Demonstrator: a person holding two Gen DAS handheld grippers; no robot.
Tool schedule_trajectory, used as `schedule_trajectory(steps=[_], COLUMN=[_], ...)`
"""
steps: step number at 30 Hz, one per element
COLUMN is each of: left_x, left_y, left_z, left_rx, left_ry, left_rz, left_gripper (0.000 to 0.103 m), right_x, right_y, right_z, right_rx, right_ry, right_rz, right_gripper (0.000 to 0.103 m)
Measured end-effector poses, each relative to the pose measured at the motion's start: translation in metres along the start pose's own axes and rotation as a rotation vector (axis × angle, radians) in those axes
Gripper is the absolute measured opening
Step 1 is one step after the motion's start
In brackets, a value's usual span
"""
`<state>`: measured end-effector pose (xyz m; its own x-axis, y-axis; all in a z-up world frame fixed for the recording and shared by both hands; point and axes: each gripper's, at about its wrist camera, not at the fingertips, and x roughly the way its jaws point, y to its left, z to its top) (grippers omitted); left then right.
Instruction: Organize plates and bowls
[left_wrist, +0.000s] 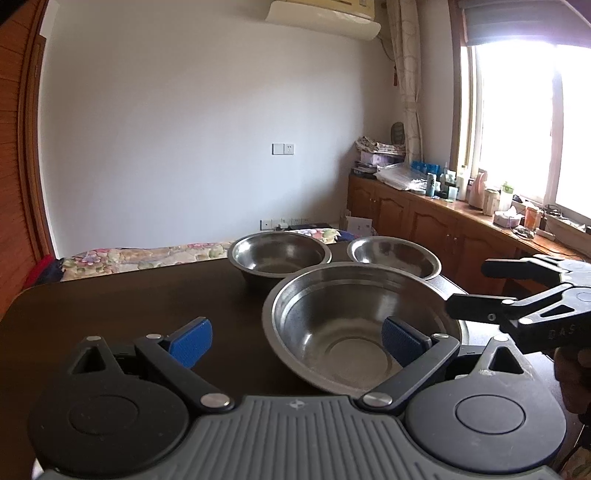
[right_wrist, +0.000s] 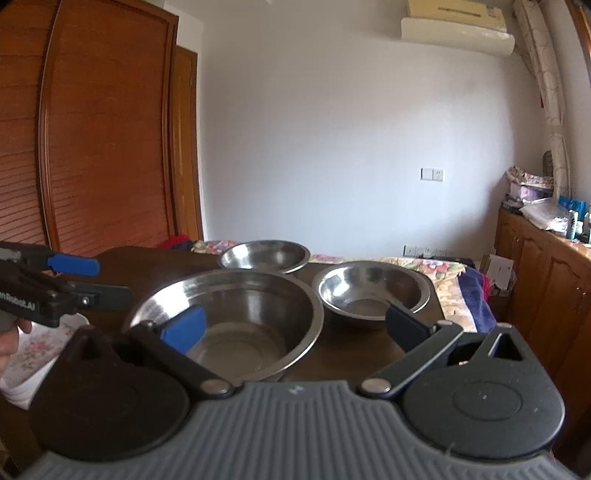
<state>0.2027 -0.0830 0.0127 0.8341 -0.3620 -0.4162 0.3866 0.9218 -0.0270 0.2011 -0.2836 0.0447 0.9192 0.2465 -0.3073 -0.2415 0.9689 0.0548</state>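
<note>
Sitting on the dark worktop (left_wrist: 129, 306), the big bowl (left_wrist: 354, 325) is right ahead of both tools. Left tool (left_wrist: 297, 341) and right tool (right_wrist: 295, 325) gape wide, holding nothing. Two small bowls (left_wrist: 279, 254) sit behind.

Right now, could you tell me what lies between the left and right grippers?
The big steel bowl sits between the left gripper and right gripper; both wrist views show it.

**Dark tabletop with steel bowls**

The dark brown tabletop (left_wrist: 129, 306) carries three steel bowls: a large bowl (left_wrist: 354, 325) nearest; a medium bowl (left_wrist: 279, 256) behind; a small bowl (left_wrist: 395, 255) beside it; floral plates (right_wrist: 33, 350) lie stacked at its left.
</note>
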Motion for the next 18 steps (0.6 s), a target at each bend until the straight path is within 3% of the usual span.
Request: schedule_trajectory(steps=[6,9,18], left_x=[0.017,0.026,0.038], left_y=[-0.003,-0.002,0.005], left_z=[0.003,0.004,0.004], left_rx=[0.007,0.007,-0.048], left_ry=[0.024,0.043,0.079], left_rz=[0.004,0.009,-0.031], left_gripper=[0.103,0.103,0.103], right_x=[0.018,0.026,0.043], right_y=[-0.011,-0.014,-0.021], right_z=[0.003,0.003,0.002], right_rx=[0.035,0.035,0.099], right_ry=[0.056,0.075,0.155], right_rz=[0.057,0.068,0.145], right_gripper=[0.102,0.094,0.082])
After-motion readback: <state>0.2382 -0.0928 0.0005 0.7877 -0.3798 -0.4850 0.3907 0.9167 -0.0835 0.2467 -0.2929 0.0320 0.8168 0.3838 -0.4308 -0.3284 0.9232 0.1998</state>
